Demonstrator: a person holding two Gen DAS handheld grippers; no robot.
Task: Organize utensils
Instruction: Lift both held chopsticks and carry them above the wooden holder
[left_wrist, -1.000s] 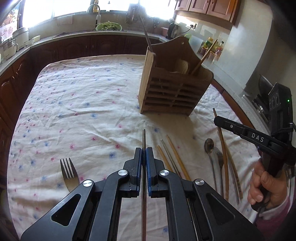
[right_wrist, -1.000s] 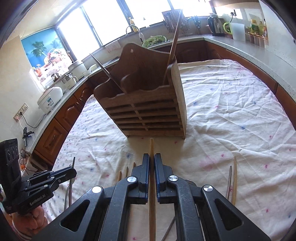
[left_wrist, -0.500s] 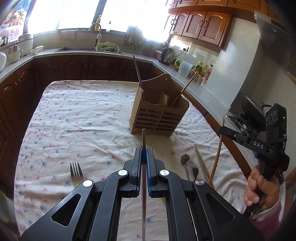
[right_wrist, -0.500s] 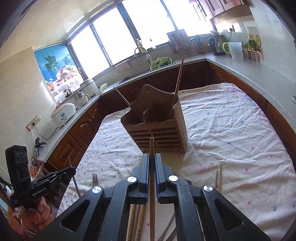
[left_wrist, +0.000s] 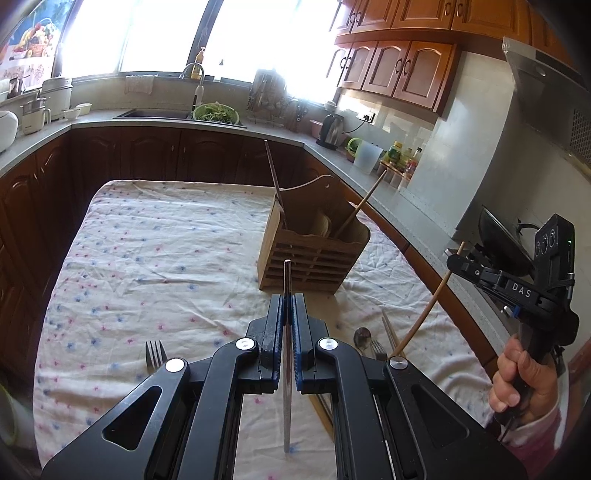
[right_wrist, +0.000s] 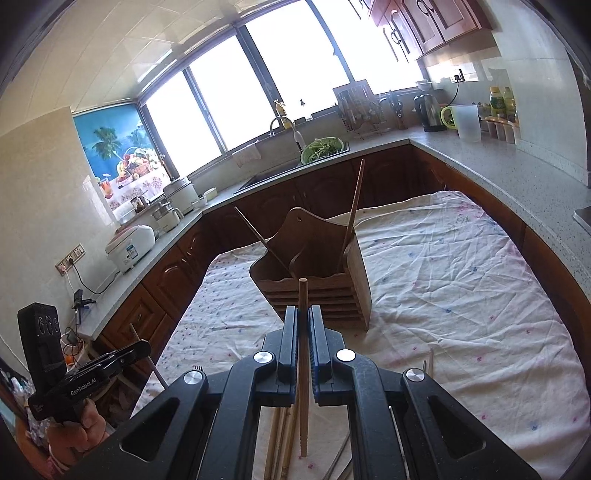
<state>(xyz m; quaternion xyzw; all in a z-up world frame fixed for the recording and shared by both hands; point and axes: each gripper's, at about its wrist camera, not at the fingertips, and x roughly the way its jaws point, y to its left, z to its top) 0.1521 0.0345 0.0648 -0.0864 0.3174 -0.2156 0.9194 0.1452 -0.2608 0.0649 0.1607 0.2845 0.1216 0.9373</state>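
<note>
Holding one piece each: left gripper (left_wrist: 287, 295) is clamping its fingers on a metal chopstick (left_wrist: 286, 350), right gripper (right_wrist: 303, 317) on a wooden chopstick (right_wrist: 303, 362). Wooden holder (left_wrist: 314, 251) is carrying two sticks already; fork (left_wrist: 155, 356), spoon (left_wrist: 362, 338) and loose chopsticks (right_wrist: 280, 439) are waiting on the table (left_wrist: 166, 258).

Utensil holder (left_wrist: 314, 251) on table (left_wrist: 166, 240), fork (left_wrist: 155, 355) nearer, leftward.

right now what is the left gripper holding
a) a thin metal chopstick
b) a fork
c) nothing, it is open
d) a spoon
a: the left gripper is shut on a thin metal chopstick that runs between its pads, while the fork and the spoon lie on the tablecloth.
</note>
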